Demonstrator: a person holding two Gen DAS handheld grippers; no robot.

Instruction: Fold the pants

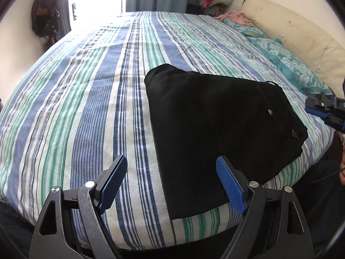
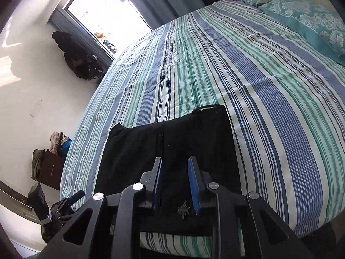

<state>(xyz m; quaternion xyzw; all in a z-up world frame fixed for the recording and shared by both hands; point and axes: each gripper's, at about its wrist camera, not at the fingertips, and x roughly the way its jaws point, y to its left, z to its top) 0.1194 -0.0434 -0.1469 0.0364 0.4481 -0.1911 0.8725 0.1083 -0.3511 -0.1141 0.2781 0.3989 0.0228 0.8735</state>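
My left gripper (image 1: 170, 172) is spread wide and holds nothing. It hangs above the near edge of the bed (image 1: 75, 99), with its right finger over the near part of the black pants (image 1: 211, 116) and its left finger over the bare striped bedspread (image 1: 103, 69). I cannot say for sure whether the finger touches the cloth; it seems to be a little above it.

My right gripper (image 2: 175, 166) has its fingers parted only a narrow way, with nothing between them. It is low over the pants (image 2: 172, 138), near the end that faces me, and a small star-shaped decoration (image 2: 183, 209) on the fabric shows just under the fingers. From the left wrist view this gripper (image 1: 323, 110) is at the right side of the garment, just beside its edge.

The pants lie flat on the near right part of the bed, already in a compact, broad shape with several layers, well apart from the turquoise pillows (image 1: 286, 62) at the headboard (image 1: 291, 28).

I judge that the folding is far along, maybe at the last fold or just after it. Both grippers are free, so the step in hand is either a new grasp or the final smoothing. If one more fold is needed, I must pinch all layers at one end together, one gripper at each corner, and carry that end over evenly. The dark cloth hides the layer edges, so taking only the top layer is the danger.
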